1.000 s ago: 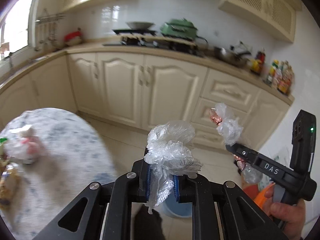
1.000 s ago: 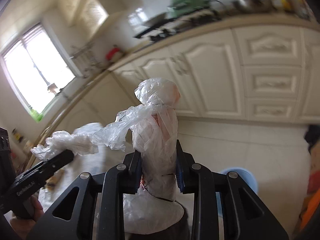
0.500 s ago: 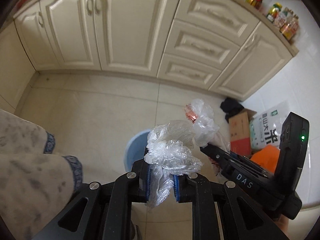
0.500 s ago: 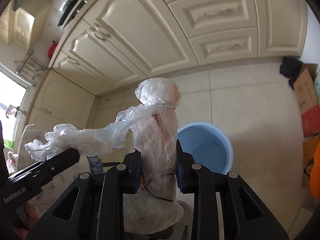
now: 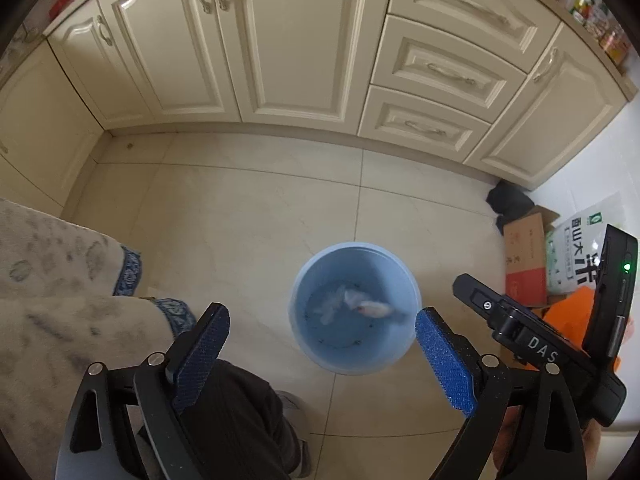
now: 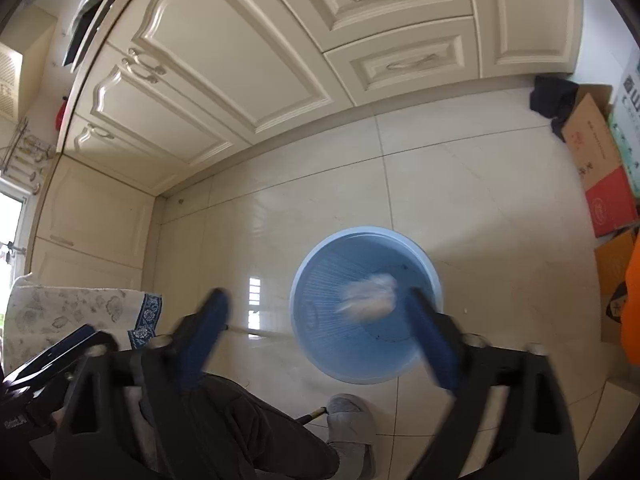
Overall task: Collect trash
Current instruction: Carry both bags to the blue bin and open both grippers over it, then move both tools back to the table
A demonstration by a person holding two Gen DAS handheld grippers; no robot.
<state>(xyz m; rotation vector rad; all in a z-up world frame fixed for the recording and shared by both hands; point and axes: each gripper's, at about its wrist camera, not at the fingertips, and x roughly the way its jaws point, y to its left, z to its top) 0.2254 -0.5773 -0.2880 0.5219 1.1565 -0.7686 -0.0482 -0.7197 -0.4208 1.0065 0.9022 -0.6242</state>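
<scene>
Grippers first: my left gripper (image 5: 320, 354) stands with its blue ridged pads (image 5: 202, 356) wide apart and nothing between them, and my right gripper (image 6: 316, 338) is spread the same way, its fingers smeared by motion blur and bare of any load.

Straight ahead of both, low in the middle of each frame, sits the round pale-blue plastic bin (image 5: 298, 300) on the glossy cream floor tiles (image 5: 240, 208). In the left wrist view its mouth fills the gap between my fingers; in the right wrist view it lies a little right of centre, its far rim toward the cabinets.

Inside it, in the left view, lie crumpled clear plastic wrappers (image 5: 356, 304), thin and crinkled, one with a pinkish blotch, lumped near the bin's floor with no clear long axis. The right view shows a blurred whitish wad (image 6: 370, 294) within the bin's outline, just beside my right finger; I cannot tell whether it is falling or already at rest.

I judge this load as delivered, so the next move turns away from the bin, toward the patterned cloth with its blue border (image 5: 52, 280) at the left edge of the frame. My left gripper is nearer to it.

Cream panelled cabinet doors (image 5: 296, 36) fill the top of the frame, and cardboard boxes (image 5: 524, 256) stand at the right.
</scene>
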